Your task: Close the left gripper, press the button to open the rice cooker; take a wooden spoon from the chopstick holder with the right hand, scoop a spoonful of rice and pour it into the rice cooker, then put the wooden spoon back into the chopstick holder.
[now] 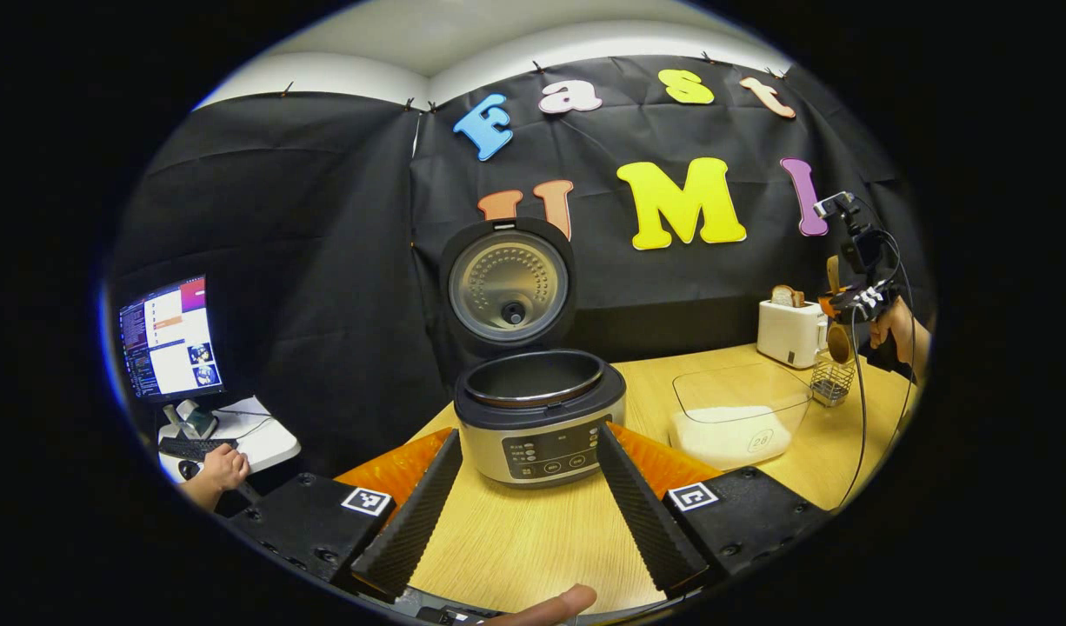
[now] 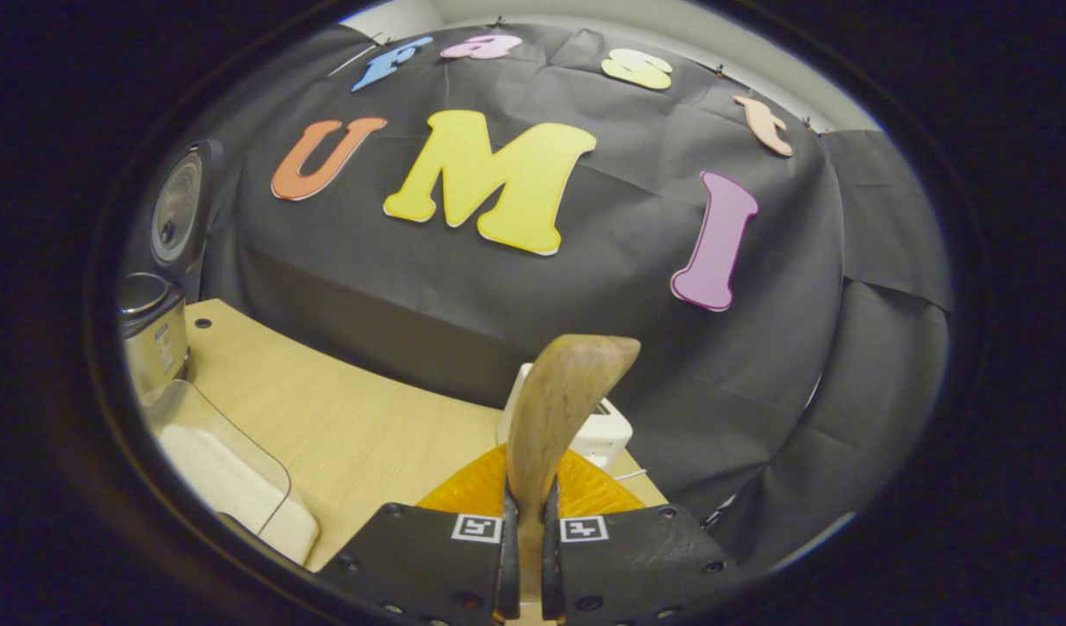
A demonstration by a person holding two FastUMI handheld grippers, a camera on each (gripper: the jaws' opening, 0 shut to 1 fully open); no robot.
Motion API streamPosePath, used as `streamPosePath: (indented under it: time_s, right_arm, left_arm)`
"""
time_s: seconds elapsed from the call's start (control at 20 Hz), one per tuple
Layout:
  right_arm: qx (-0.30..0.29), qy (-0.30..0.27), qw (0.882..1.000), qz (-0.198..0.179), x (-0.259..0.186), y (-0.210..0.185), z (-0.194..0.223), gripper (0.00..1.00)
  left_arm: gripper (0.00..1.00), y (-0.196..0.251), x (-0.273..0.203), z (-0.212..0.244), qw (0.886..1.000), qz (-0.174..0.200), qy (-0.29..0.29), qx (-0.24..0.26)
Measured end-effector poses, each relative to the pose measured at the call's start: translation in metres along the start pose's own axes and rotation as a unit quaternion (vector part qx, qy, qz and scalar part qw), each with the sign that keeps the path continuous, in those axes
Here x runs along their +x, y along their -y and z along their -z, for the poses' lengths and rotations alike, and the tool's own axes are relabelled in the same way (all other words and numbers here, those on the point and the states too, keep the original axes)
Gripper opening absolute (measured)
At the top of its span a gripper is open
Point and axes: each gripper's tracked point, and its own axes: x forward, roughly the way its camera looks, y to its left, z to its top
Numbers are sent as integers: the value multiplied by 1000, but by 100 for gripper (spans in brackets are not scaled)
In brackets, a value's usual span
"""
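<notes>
The rice cooker (image 1: 537, 413) stands open before the spread left gripper (image 1: 520, 504). The right gripper (image 2: 526, 556) clenches the wooden spoon (image 2: 559, 409), handle upright, above the chopstick holder (image 1: 832, 381); the rice tub (image 1: 737, 417) lies to its left.

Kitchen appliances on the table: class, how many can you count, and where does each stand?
2. The rice cooker, lid up, stands near the table's left end; the toaster stands at the far right by the wall. Others may be hidden.
</notes>
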Motion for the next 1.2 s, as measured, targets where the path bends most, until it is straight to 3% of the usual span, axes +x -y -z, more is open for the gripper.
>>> streamPosePath:
  time_s: [0.2,0.25,0.3,0.35,0.45,0.5,0.55,0.6,0.75,0.85,0.9,0.95,1.2]
  right_arm:
    - [3,-7,1000,13,6,10,9,11]
    - [7,-16,1000,8,7,8,11,20]
    - [12,-21,1000,3,3,6,15,21]
    - [17,-28,999,1,4,6,17,29]
    - [21,-24,999,11,3,13,16,29]
    - [23,-25,999,14,2,15,17,24]
    - [17,-21,999,27,1,22,14,51]
    - [12,-17,999,37,-4,29,10,56]
    - [2,9,998,56,-15,44,-3,87]
    - [1,19,998,61,-26,49,-10,97]
    - [3,24,998,61,-31,48,-11,93]
    - [8,29,998,58,-37,48,-14,97]
    - [30,36,998,31,-66,44,-18,98]
  left_arm:
    - [99,-1,0,-1,1000,-1,1,4]
    - [99,-1,0,0,1000,-2,1,5]
    - [99,-1,0,1,1000,-1,0,4]
    - [99,-1,0,1,1000,-1,-2,3]
    - [99,-1,1,2,1000,0,-3,2]
    - [99,-1,0,1,1000,2,-2,2]
    - [99,-1,0,1,1000,2,-1,1]
    - [99,-2,0,0,1000,2,0,0]
    - [99,0,1,0,1000,2,-1,-3]
    - [99,1,0,-1,1000,0,0,-3]
    - [99,1,0,-2,1000,-1,1,-2]
    - [99,2,-1,-3,1000,0,3,-2]
    - [99,0,-7,-9,1000,7,15,-16]
